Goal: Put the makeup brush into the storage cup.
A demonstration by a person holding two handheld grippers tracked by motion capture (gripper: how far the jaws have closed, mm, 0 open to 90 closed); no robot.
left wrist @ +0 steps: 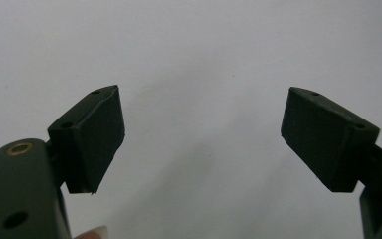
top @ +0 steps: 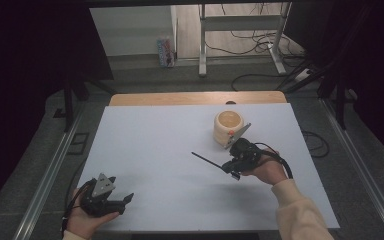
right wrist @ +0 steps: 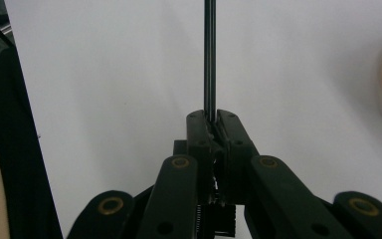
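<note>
Left tool (top: 122, 200) low at tabletop (top: 155, 150) near-left corner, jaws wide apart, nothing between them. Thin black rod (top: 207, 161) pinched in right tool (top: 228, 169), jaws clamped together on its end; rod sticks out leftward above tabletop. Cream cup (top: 228, 127) just behind right tool, upright.
</note>
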